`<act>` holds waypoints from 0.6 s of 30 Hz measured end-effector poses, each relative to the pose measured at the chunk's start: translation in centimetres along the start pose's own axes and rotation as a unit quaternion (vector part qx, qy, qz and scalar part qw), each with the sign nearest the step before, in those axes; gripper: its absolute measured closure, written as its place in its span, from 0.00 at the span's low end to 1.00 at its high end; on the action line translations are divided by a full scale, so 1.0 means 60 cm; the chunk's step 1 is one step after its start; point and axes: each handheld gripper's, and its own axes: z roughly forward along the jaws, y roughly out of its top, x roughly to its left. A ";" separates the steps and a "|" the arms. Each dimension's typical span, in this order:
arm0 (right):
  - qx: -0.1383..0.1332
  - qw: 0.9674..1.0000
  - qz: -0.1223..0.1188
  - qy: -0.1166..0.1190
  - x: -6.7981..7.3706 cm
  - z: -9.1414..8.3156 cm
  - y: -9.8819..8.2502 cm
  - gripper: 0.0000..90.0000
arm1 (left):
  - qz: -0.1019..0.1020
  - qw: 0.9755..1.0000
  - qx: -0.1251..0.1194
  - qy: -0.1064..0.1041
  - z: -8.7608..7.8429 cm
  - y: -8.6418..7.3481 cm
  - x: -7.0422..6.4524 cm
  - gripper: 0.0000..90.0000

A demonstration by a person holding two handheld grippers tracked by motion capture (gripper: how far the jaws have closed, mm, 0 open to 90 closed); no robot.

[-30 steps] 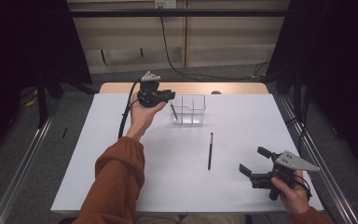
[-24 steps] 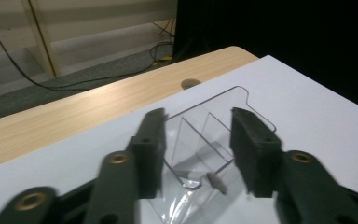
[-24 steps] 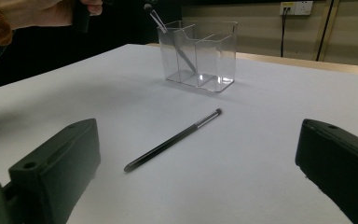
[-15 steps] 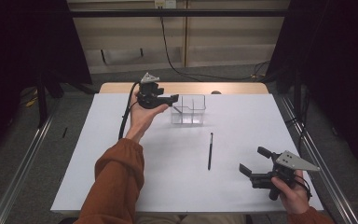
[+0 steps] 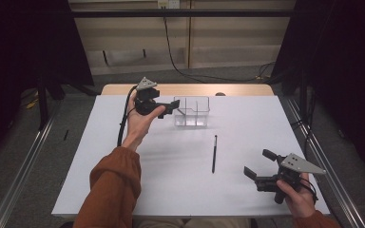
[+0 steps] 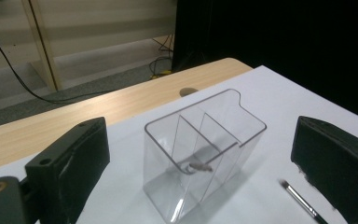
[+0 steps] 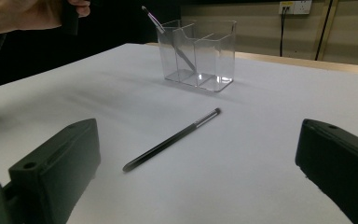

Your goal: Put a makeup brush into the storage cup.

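The clear organizer (image 5: 192,111) is a see-through plastic box with thin inner walls that split it into compartments; it stands upright on the white sheet toward twelve o'clock of the bench (image 5: 123,190), close to the bare wooden strip at the far edge. A slim makeup brush (image 7: 168,39) leans inside its left-hand compartment in the right gripper view, its tip poking above the rim. A second brush (image 5: 214,153), dark with a silver collar, lies flat on the sheet at about five o'clock from the organizer, well apart from it. The left gripper (image 5: 170,107) hovers at nine o'clock of the organizer, just beside its rim, and its fingers (image 6: 70,161) stand released, with nothing between them. The right gripper (image 5: 259,164) rests near the bench's four o'clock corner, its fingers (image 7: 58,161) spread wide and empty, the lying brush ahead of them. Open white sheet runs all around the lying brush and across the near half of the bench. Against the earlier frames, the left gripper's fingers have just been opening, while the organizer, the lying brush and the right gripper sit where they were.
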 end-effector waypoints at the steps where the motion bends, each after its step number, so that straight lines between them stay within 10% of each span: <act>1: 0.000 1.000 0.001 0.000 0.000 0.000 0.000 0.00 | 0.005 1.000 0.002 -0.003 -0.004 -0.001 -0.001 0.05; 18: 0.000 1.000 0.000 -0.002 0.000 0.000 0.000 0.00 | 0.019 0.999 -0.031 0.029 -0.049 -0.031 0.001 0.04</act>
